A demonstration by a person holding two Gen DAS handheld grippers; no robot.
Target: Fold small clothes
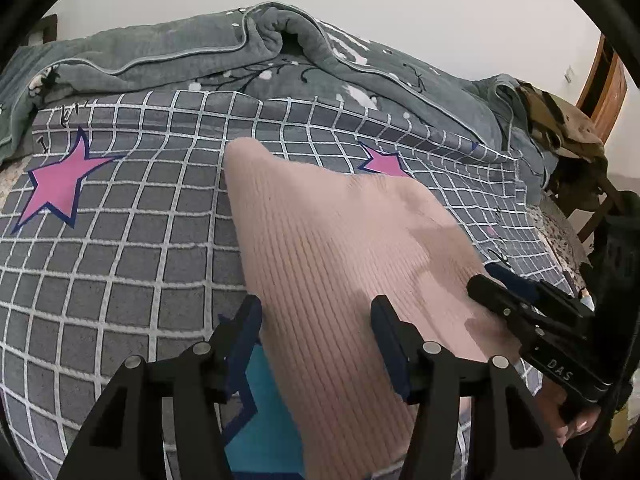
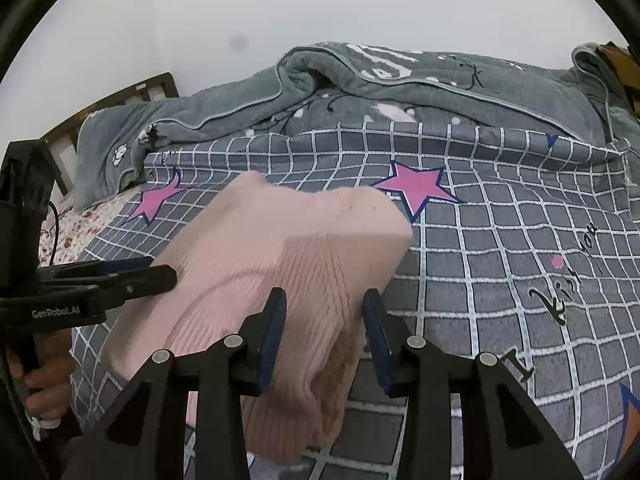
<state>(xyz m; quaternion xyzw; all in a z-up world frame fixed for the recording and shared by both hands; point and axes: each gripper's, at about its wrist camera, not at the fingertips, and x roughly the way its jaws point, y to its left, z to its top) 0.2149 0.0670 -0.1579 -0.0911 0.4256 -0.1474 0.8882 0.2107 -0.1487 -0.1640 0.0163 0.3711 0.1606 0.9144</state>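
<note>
Between the dark blue pads of our left gripper (image 1: 316, 312) lies a band of the pink ribbed knit garment (image 1: 340, 248). The jaws stand moderately apart; the left pad sits at the cloth's edge over the bedsheet, the right pad rests on the knit, and neither presses the fabric, so we hold nothing there. From the right wrist view the same tool (image 2: 160, 274) reaches in from the left, its tips at the garment's near-left edge, with our left hand (image 2: 44, 384) wrapped round its handle.

Our right gripper (image 2: 325, 300) has its jaws at a medium gap with a bunched fold of the garment (image 2: 288, 248) rising between them. The cloth fills most of the gap, but we cannot tell whether the pads truly pinch it. In the left wrist view this gripper (image 1: 484, 278) comes in from the right, its tips over the garment's right edge.

The garment lies in the middle of the bed, spread toward the far side, on a grey sheet with a white grid (image 1: 120, 264) and pink stars (image 2: 418, 188). A teal patch (image 1: 264, 420) shows beneath the left gripper. Beyond the sheet a rumpled grey-green quilt (image 1: 192, 48) runs along the wall. A wooden chair (image 1: 604, 80) with a tan item on it stands at the far right.
</note>
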